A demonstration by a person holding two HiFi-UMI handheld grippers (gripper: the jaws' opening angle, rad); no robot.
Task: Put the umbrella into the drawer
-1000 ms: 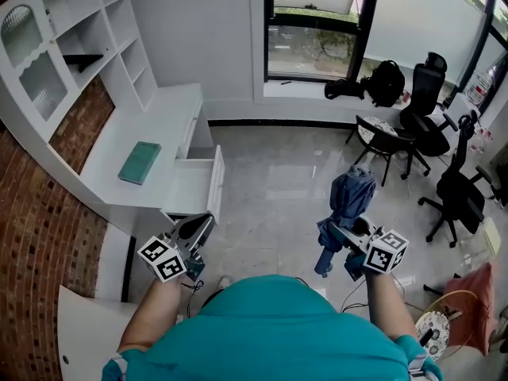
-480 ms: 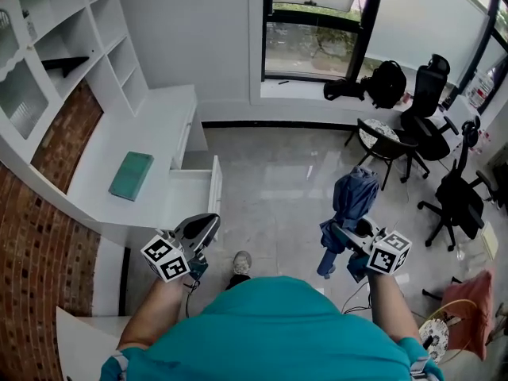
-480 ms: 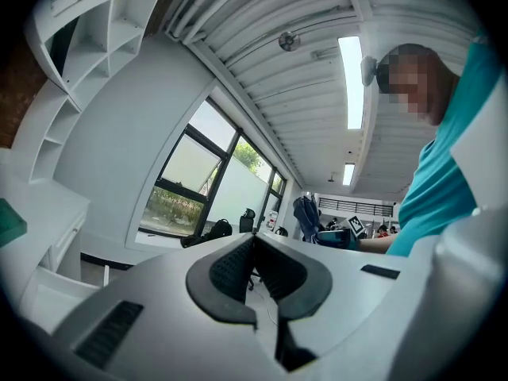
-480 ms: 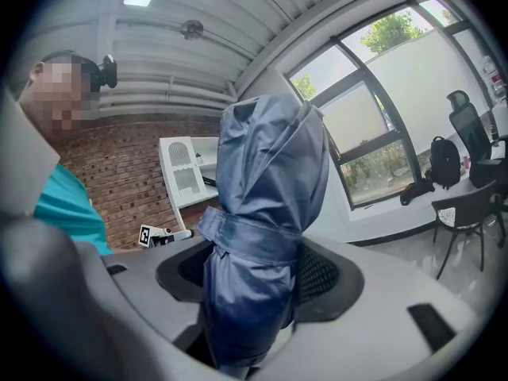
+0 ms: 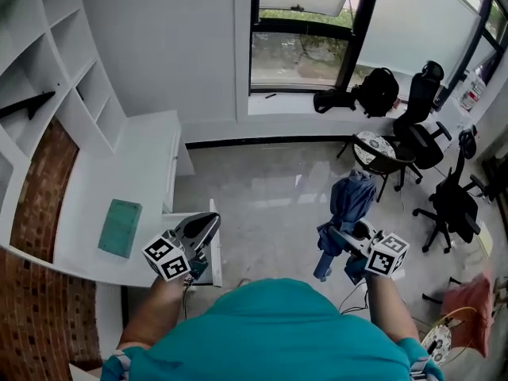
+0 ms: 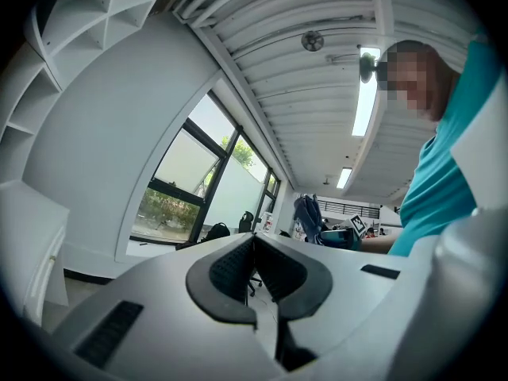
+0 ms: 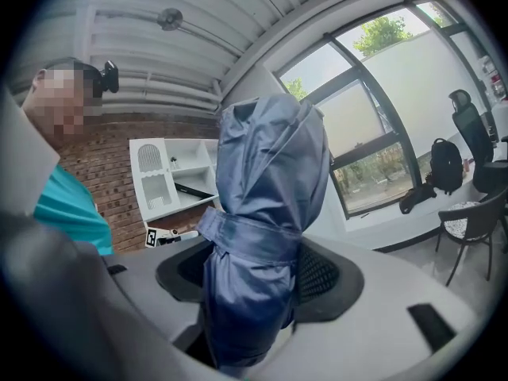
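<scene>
Pinching the folded blue umbrella [image 7: 266, 181], your right gripper [image 7: 254, 270] has its ribbed black pads on either side of the bundle, just below the fabric strap that wraps it. The cloth is a smooth, slightly shiny weave, gathered into loose folds at the top. From the head view the umbrella [image 5: 349, 203] stands nearly upright over the glossy grey floor, well apart from the desk, with your right gripper [image 5: 339, 241] clamped on its lower part.

Your left gripper [image 6: 254, 246] has its jaws pressed together with nothing between them. It hangs directly over the open drawer [image 5: 215, 260], a white box pulled out from the white desk [image 5: 139, 173]; your left gripper [image 5: 206, 224] covers most of the drawer's inside, so its contents cannot be told.

A flat teal book [image 5: 120, 227] lies on the desktop. The white shelf unit [image 5: 75, 70] above it has square cubbies, and one holds a dark flat object [image 5: 28, 104].
</scene>
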